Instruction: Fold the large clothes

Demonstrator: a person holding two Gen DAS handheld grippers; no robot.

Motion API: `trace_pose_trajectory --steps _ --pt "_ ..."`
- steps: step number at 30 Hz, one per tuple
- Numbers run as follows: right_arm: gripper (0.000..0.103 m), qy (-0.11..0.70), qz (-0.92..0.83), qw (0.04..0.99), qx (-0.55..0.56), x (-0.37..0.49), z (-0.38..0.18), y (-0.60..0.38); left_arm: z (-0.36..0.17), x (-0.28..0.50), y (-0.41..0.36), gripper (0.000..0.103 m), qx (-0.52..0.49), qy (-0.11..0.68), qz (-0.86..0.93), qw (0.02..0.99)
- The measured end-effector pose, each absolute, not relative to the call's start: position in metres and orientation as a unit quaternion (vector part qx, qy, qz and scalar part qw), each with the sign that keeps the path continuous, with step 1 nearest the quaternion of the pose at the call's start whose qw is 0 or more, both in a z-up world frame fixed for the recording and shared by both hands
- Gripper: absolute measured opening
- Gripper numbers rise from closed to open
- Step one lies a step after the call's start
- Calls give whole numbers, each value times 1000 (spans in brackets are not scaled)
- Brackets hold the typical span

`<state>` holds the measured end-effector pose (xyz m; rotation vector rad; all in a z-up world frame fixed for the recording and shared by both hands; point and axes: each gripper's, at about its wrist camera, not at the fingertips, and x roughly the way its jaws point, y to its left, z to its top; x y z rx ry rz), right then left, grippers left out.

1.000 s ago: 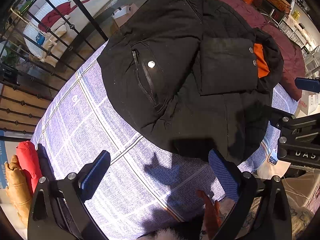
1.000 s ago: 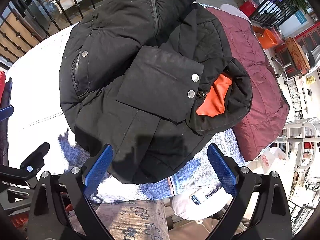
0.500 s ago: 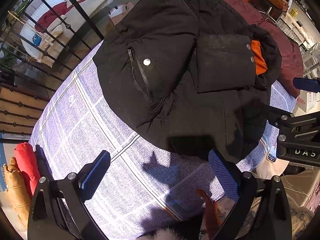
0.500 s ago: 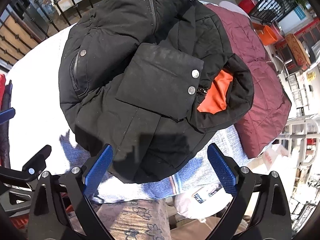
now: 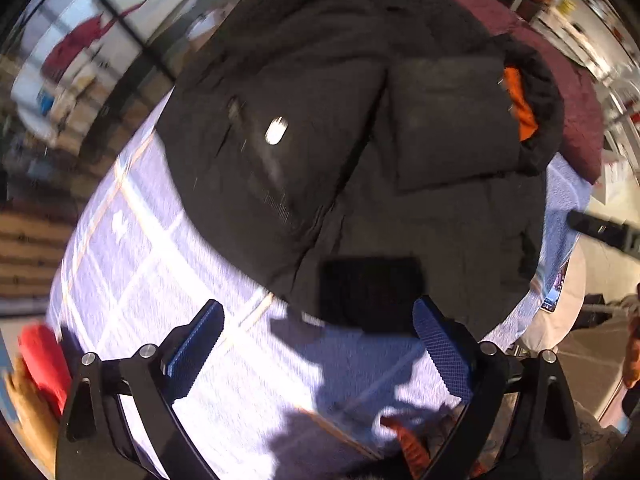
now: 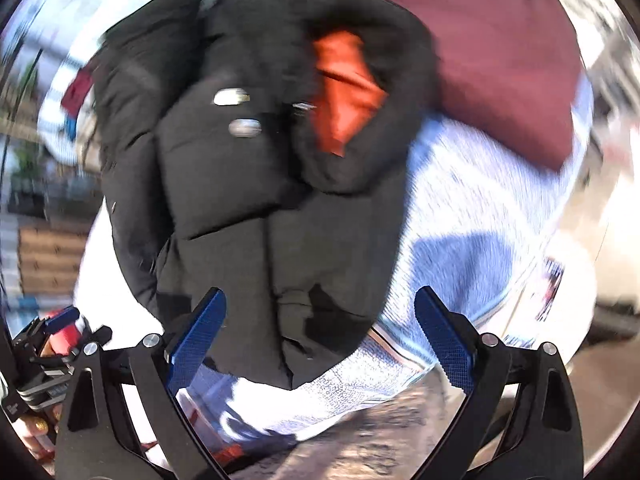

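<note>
A big black padded jacket [image 5: 340, 128] lies on a pale blue checked cloth [image 5: 144, 264], a sleeve folded across its front and orange lining [image 5: 520, 108] showing at the hood. My left gripper [image 5: 318, 346] hangs open just in front of the jacket's near hem, nothing between its blue pads. In the right wrist view the same jacket [image 6: 248, 184] fills the middle, its orange lining [image 6: 344, 88] at the top. My right gripper [image 6: 320, 340] is open over the jacket's near hem, empty. Both views are blurred by motion.
A maroon quilted garment [image 6: 500, 52] lies beyond the jacket on the right. A red item [image 5: 40, 356] sits at the cloth's left edge. A dark railing [image 5: 120, 32] runs behind. The other gripper [image 6: 44, 344] shows at the lower left of the right wrist view.
Both grippers have moved in towards the jacket's near hem. The right one has swung right, so the hood and maroon garment now sit higher and closer. Both stay open.
</note>
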<state>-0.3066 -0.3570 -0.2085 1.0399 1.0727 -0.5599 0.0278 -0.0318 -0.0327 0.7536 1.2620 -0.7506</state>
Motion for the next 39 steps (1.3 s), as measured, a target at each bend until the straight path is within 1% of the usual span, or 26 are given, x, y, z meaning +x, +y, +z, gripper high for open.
trace_pose_trajectory --steps 3,7,9,11,12,13,14,15,16,17,21,23,24,25,27,28,29,30,32,34,36,38,39 --pt "94 454 -263 680 512 -327 -234 -361 -21 31 -86 93 347 525 -390 672" --pt "94 455 -271 654 541 -332 -265 -361 -18 21 -175 94 384 472 -439 662" --pt "94 451 -272 650 548 -330 -272 -363 -26 10 -228 94 409 450 -455 650" --pt "94 443 -271 649 556 -327 -277 -369 -46 -1 -278 94 439 444 -460 632" --pt "94 439 -268 652 557 -325 -279 -373 -55 -8 -291 94 450 444 -459 625" --pt "94 437 -267 655 555 -323 -280 -376 -69 -14 -309 91 465 440 -453 620" --pt "94 438 -266 657 553 -320 -279 -380 -82 -18 -323 82 480 432 -442 623" --pt "94 441 -264 660 547 -317 -281 -381 -95 -19 -333 76 491 429 -430 625" --pt "94 443 -259 663 545 -314 -283 -384 -106 -18 -342 67 499 433 -418 624" --pt "94 445 -252 665 544 -311 -285 -385 -117 -14 -350 62 499 445 -409 621" --pt "95 458 -236 667 538 -303 -300 -384 -137 -6 -364 55 493 451 -416 617" --pt "95 459 -242 668 533 -302 -304 -378 -139 -8 -364 35 484 452 -429 614" --pt "94 460 -249 668 531 -301 -303 -376 -136 -9 -363 28 482 444 -428 622" --pt "89 465 -256 666 525 -299 -302 -372 -131 -4 -359 23 476 442 -426 630" --pt "61 465 -272 673 507 -297 -296 -370 -120 6 -354 18 435 460 -429 644" --pt "28 459 -264 686 500 -298 -291 -372 -115 16 -351 16 410 476 -428 650" --pt "23 467 -255 693 486 -293 -287 -373 -110 23 -347 14 389 488 -426 655" --pt "16 471 -239 700 481 -287 -285 -374 -102 32 -340 14 367 498 -423 662" --pt "8 463 -224 706 486 -280 -280 -376 -79 45 -326 13 329 506 -422 676" --pt "6 450 -214 724 478 -272 -264 -378 -52 55 -310 12 299 499 -424 694" --pt "6 426 -200 756 455 -261 -232 -380 -21 66 -285 12 270 489 -421 714" --pt "5 401 -188 784 436 -255 -198 -377 21 92 -246 11 215 486 -413 739" --pt "5 381 -180 807 414 -248 -169 -374 37 102 -233 10 196 482 -410 749"
